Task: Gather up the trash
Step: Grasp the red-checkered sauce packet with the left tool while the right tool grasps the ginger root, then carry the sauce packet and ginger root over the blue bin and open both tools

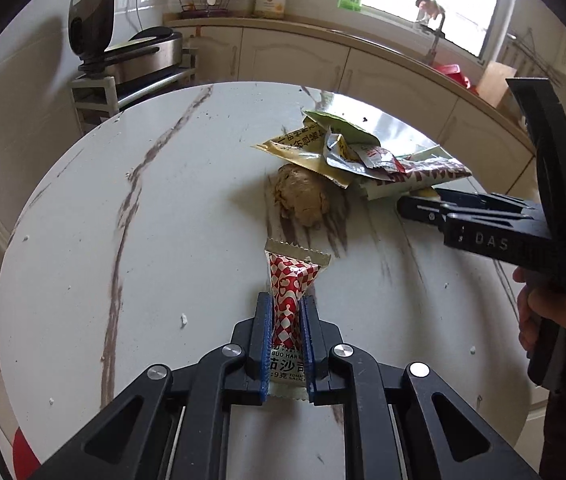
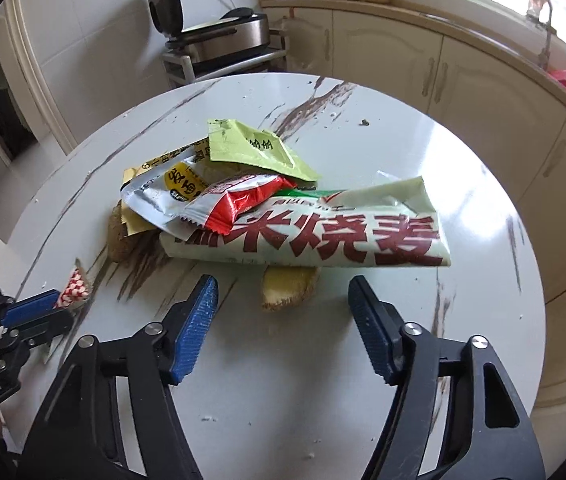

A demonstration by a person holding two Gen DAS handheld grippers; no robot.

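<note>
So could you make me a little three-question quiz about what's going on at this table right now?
1. True or false: the left gripper is shut on the red checked sauce packet.
2. Which is true of the right gripper? A) open, nothing between its fingers; B) shut on the big white wrapper; C) holding a spoon.
3. Fill in: the light green packet lies on the ___ of the wrapper pile on the round table.

Key: 1 true. 2 A: it is open, just short of the pile. 3 top.
</note>
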